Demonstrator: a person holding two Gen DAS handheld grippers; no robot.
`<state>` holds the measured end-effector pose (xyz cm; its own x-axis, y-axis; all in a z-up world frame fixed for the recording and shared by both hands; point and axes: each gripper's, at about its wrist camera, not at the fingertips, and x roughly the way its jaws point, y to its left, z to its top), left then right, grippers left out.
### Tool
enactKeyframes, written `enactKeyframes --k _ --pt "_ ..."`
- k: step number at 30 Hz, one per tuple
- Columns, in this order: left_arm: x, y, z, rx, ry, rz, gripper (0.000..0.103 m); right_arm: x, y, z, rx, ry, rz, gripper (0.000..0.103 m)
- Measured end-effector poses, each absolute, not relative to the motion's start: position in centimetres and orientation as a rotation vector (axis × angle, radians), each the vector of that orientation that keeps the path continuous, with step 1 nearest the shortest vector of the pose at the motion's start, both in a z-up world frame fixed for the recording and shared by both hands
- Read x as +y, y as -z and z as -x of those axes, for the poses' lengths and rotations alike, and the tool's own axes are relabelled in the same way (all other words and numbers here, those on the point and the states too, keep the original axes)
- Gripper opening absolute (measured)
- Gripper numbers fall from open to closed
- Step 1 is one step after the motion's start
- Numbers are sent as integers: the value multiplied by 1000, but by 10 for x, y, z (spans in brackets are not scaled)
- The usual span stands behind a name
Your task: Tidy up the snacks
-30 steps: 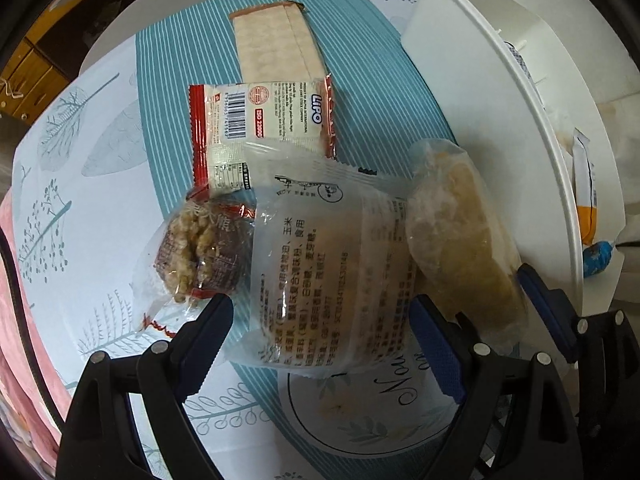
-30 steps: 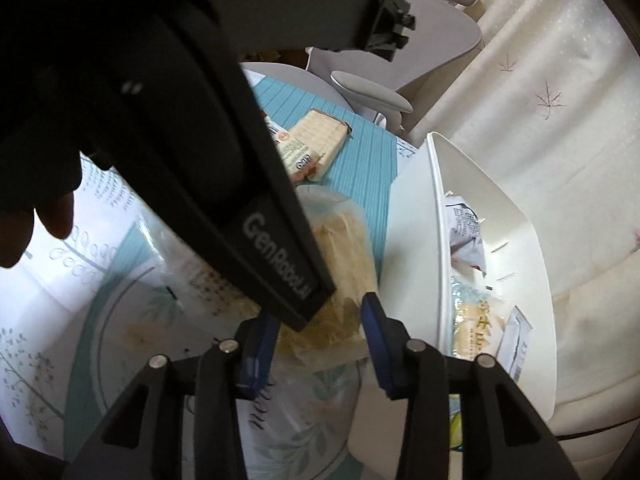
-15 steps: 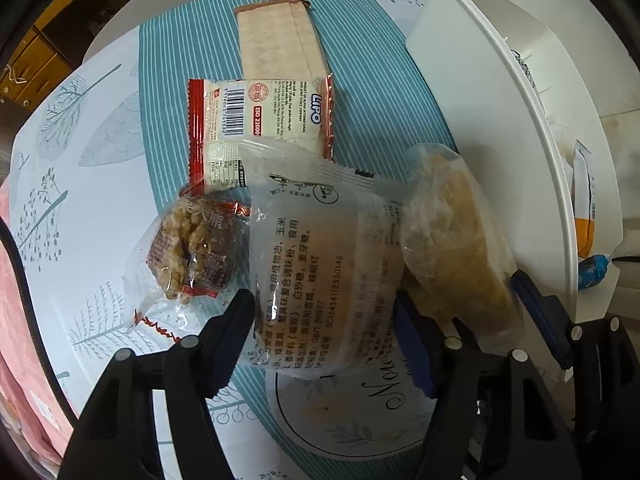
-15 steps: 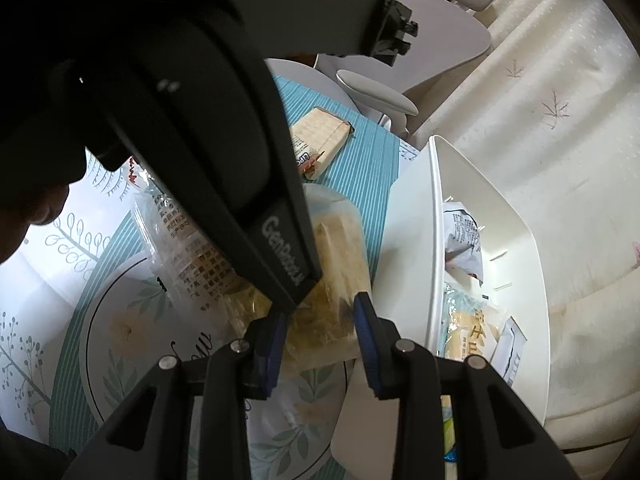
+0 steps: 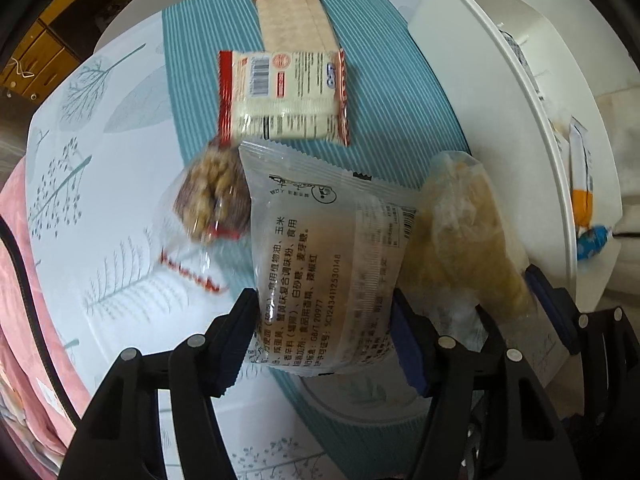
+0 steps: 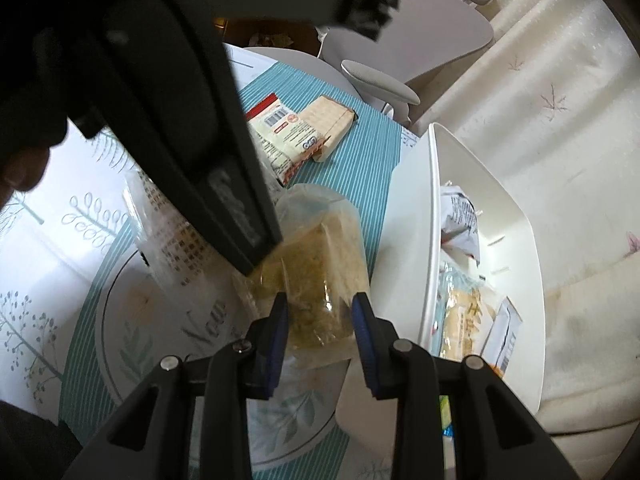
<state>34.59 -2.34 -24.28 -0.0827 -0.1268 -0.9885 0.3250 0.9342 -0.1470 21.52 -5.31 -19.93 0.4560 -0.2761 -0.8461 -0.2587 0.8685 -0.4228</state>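
- Clear plastic snack packet printed with dark Chinese text (image 5: pixel 324 276): sits between the blue pads of the left gripper (image 5: pixel 324 332), whose jaws are closing; both pads appear to press its sides, and its lower edge seems to hang clear of the table.
- Translucent bag of pale yellow crumbly snack (image 6: pixel 316 276): clamped between the pads of the right gripper (image 6: pixel 320 320), just left of the white bin's wall.
- Doing the step well (judgement): both wrappers are thin and slippery, so keep the squeeze firm but not crushing; carry each packet over the near rim before release, and keep the two grippers apart, since they work close together.
- White plastic rectangular bin (image 6: pixel 432 240): stands at the right; a crumpled printed wrapper and orange-and-white packets already lie inside it.
- Remaining snacks: a clear bag of brown nut clusters (image 5: pixel 208 196) lies left of the held packet; farther off lie a red-edged white biscuit packet with a barcode (image 5: pixel 284 96) and, touching its far edge, a beige wafer-patterned packet (image 5: pixel 294 20).
- Surface: a round table with a white tablecloth printed with grey-blue trees and leaves (image 5: pixel 100 140), crossed by a teal striped band.
- Room: pale chairs stand beyond the table, and a cream cushioned seat with a leaf motif lies right of the bin.
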Motion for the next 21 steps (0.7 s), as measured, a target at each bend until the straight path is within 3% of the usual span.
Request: enactKeyframes --k 21 --pt "66 170 -237 1530 421 -93 63 -32 158 -140 1145 42 369 28"
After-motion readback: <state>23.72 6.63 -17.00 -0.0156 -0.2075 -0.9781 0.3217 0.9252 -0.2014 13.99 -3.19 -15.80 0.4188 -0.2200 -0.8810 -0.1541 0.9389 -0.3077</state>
